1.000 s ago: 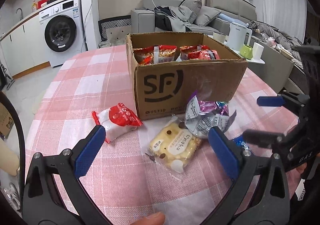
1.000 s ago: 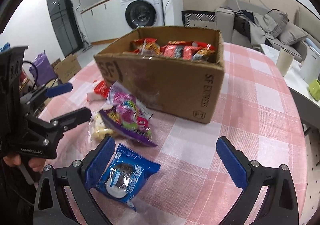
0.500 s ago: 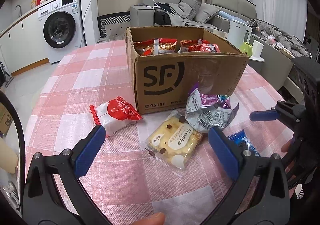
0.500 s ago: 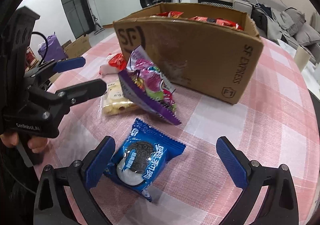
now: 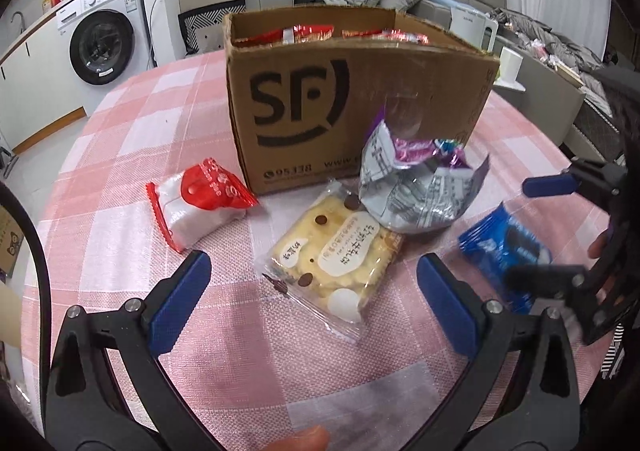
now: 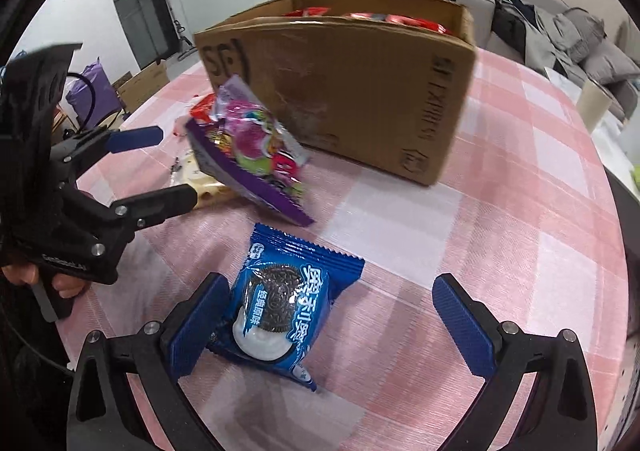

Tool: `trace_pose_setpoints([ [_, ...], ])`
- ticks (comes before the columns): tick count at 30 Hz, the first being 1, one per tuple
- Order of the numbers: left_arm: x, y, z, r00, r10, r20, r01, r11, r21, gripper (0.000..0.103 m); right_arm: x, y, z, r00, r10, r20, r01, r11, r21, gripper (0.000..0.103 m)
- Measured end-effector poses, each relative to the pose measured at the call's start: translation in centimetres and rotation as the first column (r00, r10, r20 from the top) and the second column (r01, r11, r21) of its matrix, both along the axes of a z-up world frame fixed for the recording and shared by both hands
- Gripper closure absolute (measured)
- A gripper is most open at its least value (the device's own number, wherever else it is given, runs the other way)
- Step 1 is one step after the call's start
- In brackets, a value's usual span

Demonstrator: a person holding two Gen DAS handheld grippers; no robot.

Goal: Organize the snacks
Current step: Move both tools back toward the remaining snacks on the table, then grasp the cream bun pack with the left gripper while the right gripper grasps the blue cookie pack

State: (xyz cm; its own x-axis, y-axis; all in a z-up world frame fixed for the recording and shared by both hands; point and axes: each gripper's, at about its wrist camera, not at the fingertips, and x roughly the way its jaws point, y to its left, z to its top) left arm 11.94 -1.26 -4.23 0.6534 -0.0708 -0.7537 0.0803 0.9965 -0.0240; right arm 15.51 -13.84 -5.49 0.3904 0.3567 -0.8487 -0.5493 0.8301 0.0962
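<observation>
Snacks lie loose on the pink-and-white checked surface in front of the brown cardboard box, and I read them from left to right: a red-and-white wrapped cake, a clear-wrapped pale yellow biscuit pack, a crumpled silver-and-purple candy bag leaning on the box front, and a blue cookie packet. My left hand-held gripper hangs with its jaws wide apart, the biscuit pack just ahead and between them, untouched. My right hand-held gripper is also spread, and the blue cookie packet lies between its fingers, pressed against the left blue pad and well apart from the right one. The packet's long axis runs roughly along the fingers, so I judge the jaws would close across its narrow width; the right hand is plainly the nearer one for it. Inside the box I can make out only the tops of red wrappers. I cannot tell how full it is, and the packet's near corner is hidden behind the left pad.
</observation>
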Motion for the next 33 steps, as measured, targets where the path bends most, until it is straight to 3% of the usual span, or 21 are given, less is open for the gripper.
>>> trace_pose_setpoints([
  [13, 2.1, -0.5, -1.1, 0.999, -0.043, -0.030, 0.043, 0.999, 0.010, 0.001, -1.3, -0.4, 0.4, 0.997, 0.078, -0.008, -0.078, 0.997, -0.014, 0.001],
  [16, 2.6, -0.6, -1.4, 0.997, -0.058, -0.050, 0.059, 0.998, 0.002, 0.011, -1.9, -0.2, 0.3, 0.997, 0.071, 0.006, -0.071, 0.997, -0.023, 0.007],
  [18, 2.7, -0.9, -1.5, 0.997, -0.055, -0.055, 0.055, 0.998, 0.011, 0.013, -1.7, -0.5, 0.2, 0.998, 0.056, -0.004, -0.057, 0.998, -0.017, 0.016],
  [22, 2.5, -1.6, -2.1, 0.991, -0.106, -0.080, 0.107, 0.994, 0.017, 0.024, -1.2, -1.2, -0.1, 1.000, 0.016, -0.003, -0.016, 1.000, -0.024, 0.019],
  [26, 2.5, -2.2, -1.9, 0.983, -0.155, -0.098, 0.158, 0.987, 0.028, 0.025, -1.0, -1.9, -0.2, 1.000, -0.005, -0.009, 0.004, 1.000, -0.024, 0.019],
  [33, 3.8, -1.7, -2.2, 0.990, -0.113, -0.081, 0.115, 0.993, 0.020, 0.025, -1.1, -1.7, -0.2, 1.000, 0.002, -0.010, -0.003, 0.999, -0.034, 0.019],
])
